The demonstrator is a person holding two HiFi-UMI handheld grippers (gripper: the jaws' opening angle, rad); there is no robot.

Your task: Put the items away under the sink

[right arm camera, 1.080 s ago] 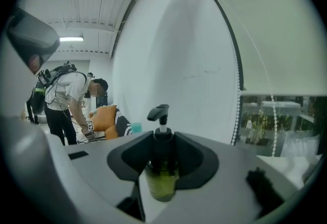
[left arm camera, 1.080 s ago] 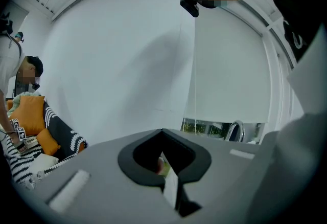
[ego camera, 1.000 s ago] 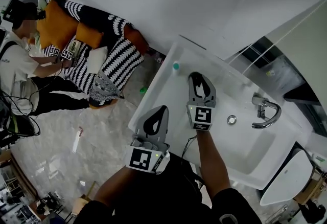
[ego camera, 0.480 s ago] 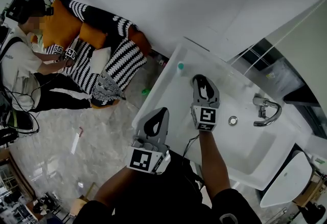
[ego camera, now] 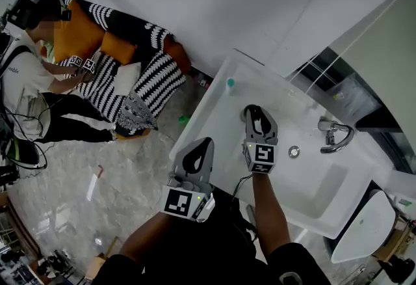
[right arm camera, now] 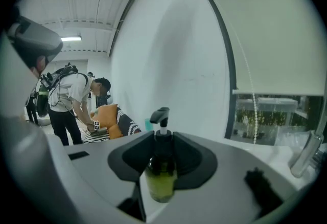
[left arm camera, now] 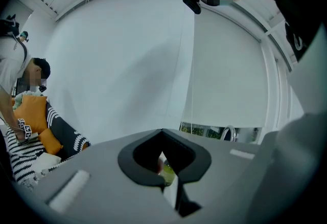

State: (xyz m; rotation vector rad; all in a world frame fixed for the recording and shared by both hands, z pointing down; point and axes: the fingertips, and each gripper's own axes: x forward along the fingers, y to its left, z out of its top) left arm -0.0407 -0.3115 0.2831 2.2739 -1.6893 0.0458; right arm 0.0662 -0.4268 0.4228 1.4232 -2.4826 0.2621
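White sink (ego camera: 207,116) against a plain white wall. Left tongs (ego camera: 205,144) nearest, together, empty. Right tongs (ego camera: 255,113) over the basin, clamped on pump bottle (right arm camera: 161,177) with yellow-green liquid inside. Judged: rigid, smooth, maybe slippery, weight low down. Hold the body, not the pump. Faucet (ego camera: 335,137) beyond.

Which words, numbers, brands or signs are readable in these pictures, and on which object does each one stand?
No text can be read.
The marker cubes on left gripper and right gripper: square patterns only, no letters.
The pump bottle in the right gripper: no legible label.
A person's white shirt: print too small to read.
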